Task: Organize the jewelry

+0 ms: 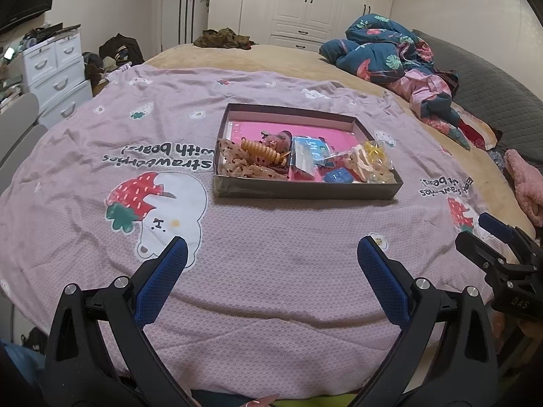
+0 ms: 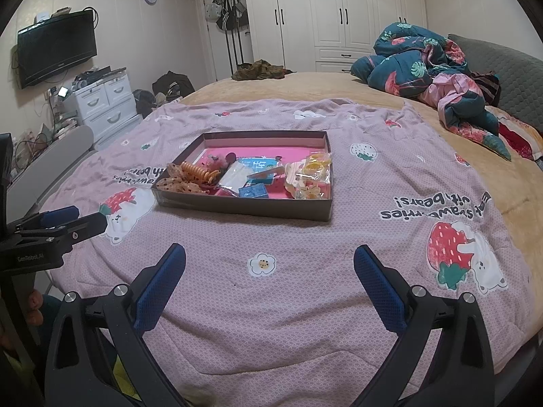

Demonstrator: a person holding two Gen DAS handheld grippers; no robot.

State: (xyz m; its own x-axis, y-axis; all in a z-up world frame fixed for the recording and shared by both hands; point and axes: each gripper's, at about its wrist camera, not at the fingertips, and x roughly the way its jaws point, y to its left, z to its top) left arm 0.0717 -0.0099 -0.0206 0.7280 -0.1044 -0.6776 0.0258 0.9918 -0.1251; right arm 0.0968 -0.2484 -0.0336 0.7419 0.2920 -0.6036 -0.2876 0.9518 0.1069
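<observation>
A dark shallow box (image 1: 305, 191) with a pink floor lies on the purple strawberry blanket; it also shows in the right wrist view (image 2: 244, 208). Inside are an orange spiral hair tie (image 1: 263, 151) on a spotted scrunchie (image 1: 237, 166), a pink clip (image 1: 280, 139), blue packets (image 1: 310, 149), a small blue box (image 1: 337, 176) and a clear bag of yellow pieces (image 1: 370, 159). My left gripper (image 1: 271, 254) is open and empty, well short of the box. My right gripper (image 2: 269, 261) is open and empty, also short of it. Each gripper shows at the edge of the other's view.
The purple blanket (image 1: 271, 288) covers the near part of a tan bed. A bundled floral quilt (image 2: 431, 68) lies at the far right. A white drawer unit (image 2: 105, 101), a wall TV (image 2: 56, 51) and wardrobes (image 2: 339, 10) stand beyond the bed.
</observation>
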